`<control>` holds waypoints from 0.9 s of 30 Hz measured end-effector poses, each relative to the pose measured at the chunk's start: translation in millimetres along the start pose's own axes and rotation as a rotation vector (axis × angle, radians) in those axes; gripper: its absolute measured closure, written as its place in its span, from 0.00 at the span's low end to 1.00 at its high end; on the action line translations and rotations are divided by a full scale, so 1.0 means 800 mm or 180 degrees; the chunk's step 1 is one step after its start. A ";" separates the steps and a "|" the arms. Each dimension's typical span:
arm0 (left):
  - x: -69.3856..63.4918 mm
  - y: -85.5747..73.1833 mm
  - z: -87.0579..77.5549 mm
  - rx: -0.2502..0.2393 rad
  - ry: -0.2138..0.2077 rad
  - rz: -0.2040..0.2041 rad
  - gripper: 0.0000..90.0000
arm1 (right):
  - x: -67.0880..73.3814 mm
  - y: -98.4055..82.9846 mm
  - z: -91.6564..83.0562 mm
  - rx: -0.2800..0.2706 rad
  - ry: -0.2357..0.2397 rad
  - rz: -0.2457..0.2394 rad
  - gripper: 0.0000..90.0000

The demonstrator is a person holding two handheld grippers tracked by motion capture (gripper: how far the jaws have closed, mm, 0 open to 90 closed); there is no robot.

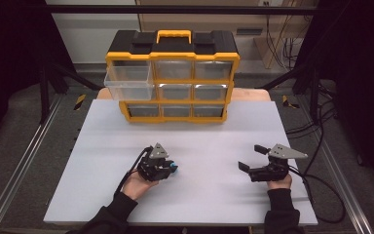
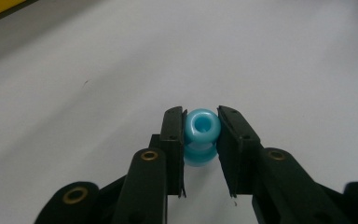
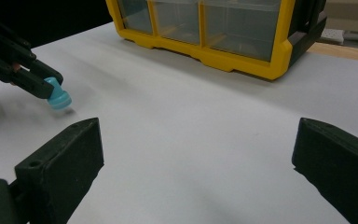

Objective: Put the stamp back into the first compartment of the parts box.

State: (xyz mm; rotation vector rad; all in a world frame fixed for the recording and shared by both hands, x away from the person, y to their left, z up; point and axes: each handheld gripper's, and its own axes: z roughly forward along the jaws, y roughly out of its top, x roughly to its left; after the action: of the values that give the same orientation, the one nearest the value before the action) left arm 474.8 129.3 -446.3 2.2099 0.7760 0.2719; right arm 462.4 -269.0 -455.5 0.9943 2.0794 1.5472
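Well in front of the yellow drawer cabinet (image 1: 172, 78), the left gripper (image 2: 201, 128) pinches a small blue spool (image 2: 201, 127) at its waist, light, hard, likely slippery, while the right gripper (image 3: 196, 154) stands spread, empty.

White table top (image 1: 195, 195) bearing a yellow-and-black drawer cabinet (image 1: 173, 78) at its far edge, one drawer (image 1: 129, 82) pulled out.
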 end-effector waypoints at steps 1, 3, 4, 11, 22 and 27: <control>0.002 0.000 -0.002 -0.0013 -0.0001 -0.0017 0.80 | 0.000 0.000 0.000 -0.0003 -0.0003 0.0003 0.03; 0.002 0.000 -0.003 -0.0023 -0.0005 -0.0030 0.80 | 0.000 0.000 0.000 -0.0005 -0.0001 0.0005 0.03; 0.003 0.001 -0.004 -0.0028 -0.0006 -0.0031 0.80 | 0.000 0.000 0.000 -0.0005 -0.0001 0.0005 0.03; 0.006 0.002 -0.011 -0.0068 0.0003 -0.0052 0.80 | 0.000 0.000 -0.001 -0.0001 0.0001 0.0004 0.03; 0.013 0.004 -0.027 -0.0139 0.0042 -0.0073 0.80 | -0.001 0.000 0.000 -0.0008 0.0000 0.0011 0.03; 0.019 0.005 -0.036 -0.0179 0.0068 -0.0106 0.80 | -0.001 0.000 0.000 -0.0005 0.0000 0.0007 0.03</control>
State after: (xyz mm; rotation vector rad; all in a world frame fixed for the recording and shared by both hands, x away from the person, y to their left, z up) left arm 476.3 153.9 -424.5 2.1425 0.8064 0.2978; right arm 462.9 -269.9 -455.5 0.9965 2.0774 1.5496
